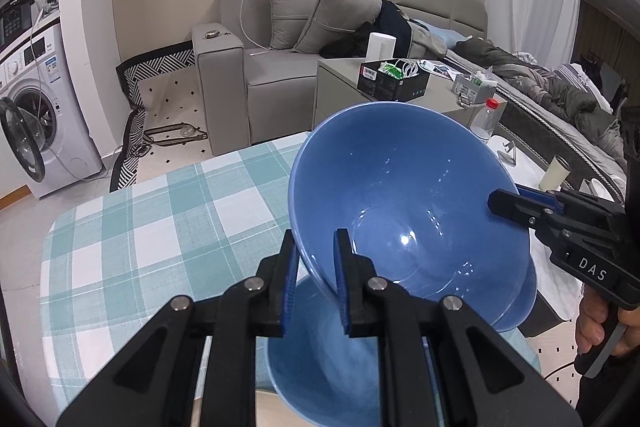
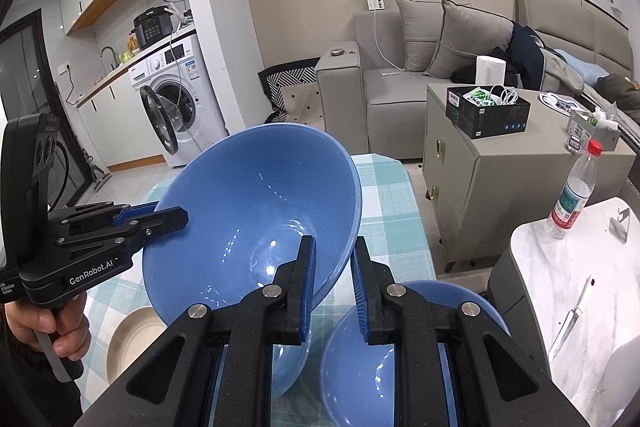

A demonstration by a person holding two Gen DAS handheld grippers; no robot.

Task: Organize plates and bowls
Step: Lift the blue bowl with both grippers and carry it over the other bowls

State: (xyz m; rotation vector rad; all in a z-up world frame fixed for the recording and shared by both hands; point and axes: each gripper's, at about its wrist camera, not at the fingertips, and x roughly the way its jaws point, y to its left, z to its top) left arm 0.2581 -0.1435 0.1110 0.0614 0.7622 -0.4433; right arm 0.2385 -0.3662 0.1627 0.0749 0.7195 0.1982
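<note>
A big blue bowl (image 1: 408, 211) hangs tilted above the teal checked tablecloth (image 1: 160, 247), held from two sides. My left gripper (image 1: 316, 275) is shut on its near rim, one finger inside and one outside. My right gripper (image 1: 498, 201) comes in from the right and clamps the opposite rim. In the right wrist view the same blue bowl (image 2: 256, 211) fills the middle, with my right gripper (image 2: 334, 275) shut on its rim and my left gripper (image 2: 180, 217) gripping the left rim. A second blue bowl (image 2: 400, 359) sits on the table underneath. It shows as the lower blue bowl (image 1: 328, 359) in the left wrist view.
A beige dish (image 2: 128, 339) lies on the cloth at lower left. To the right stands a white marble side table (image 2: 580, 267) with a water bottle (image 2: 572, 195) and a knife (image 2: 568, 327). A grey cabinet (image 2: 480, 167), a sofa (image 2: 392, 87) and a washing machine (image 2: 176, 107) lie beyond the table.
</note>
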